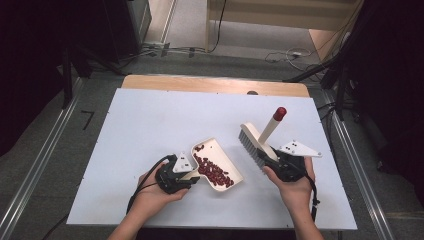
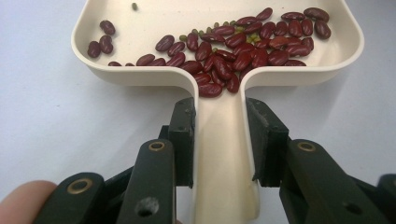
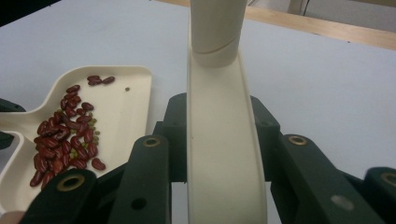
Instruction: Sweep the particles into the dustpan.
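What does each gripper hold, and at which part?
The left gripper holds the dustpan by its handle. The right gripper holds the brush by its handle, near the head.

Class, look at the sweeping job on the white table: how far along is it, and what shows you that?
Mostly done, it seems: the red beans and a few small green ones lie gathered in the cream dustpan, and no loose beans show on the table. In hand: the left claw grips the dustpan's handle, the right claw holds the brush, lifted off the sheet. Left: probably emptying the pan.
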### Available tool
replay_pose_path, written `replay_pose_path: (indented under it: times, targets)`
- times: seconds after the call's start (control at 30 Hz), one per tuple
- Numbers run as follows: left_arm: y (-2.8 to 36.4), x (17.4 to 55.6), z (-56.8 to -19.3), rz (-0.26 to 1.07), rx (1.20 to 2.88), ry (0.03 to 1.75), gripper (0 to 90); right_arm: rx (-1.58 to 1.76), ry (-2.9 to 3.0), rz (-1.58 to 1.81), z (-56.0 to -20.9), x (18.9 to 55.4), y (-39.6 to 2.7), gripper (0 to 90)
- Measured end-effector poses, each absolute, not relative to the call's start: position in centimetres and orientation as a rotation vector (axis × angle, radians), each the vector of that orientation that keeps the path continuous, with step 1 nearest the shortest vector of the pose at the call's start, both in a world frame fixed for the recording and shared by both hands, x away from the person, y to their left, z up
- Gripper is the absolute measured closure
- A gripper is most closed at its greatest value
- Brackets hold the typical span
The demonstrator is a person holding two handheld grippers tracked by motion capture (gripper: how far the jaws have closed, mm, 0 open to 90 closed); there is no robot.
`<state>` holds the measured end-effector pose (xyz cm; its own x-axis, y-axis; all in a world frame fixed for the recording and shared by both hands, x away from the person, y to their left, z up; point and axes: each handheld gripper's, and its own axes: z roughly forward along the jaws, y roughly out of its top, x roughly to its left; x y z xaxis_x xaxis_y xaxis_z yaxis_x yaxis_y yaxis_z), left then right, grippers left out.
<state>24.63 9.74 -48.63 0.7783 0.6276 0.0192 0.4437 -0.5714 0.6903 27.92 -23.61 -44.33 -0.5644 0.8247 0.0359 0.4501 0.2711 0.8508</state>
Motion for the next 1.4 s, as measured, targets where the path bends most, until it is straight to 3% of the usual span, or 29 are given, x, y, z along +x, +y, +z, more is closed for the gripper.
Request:
replay_pose_path:
  times: [1.4]
  targets:
    - [14.8, 24.6, -46.2, 0.472, 2.115, 0.952, 66.5, 1.221, 2.063, 1.224, -43.6, 28.3, -27.2, 65.2]
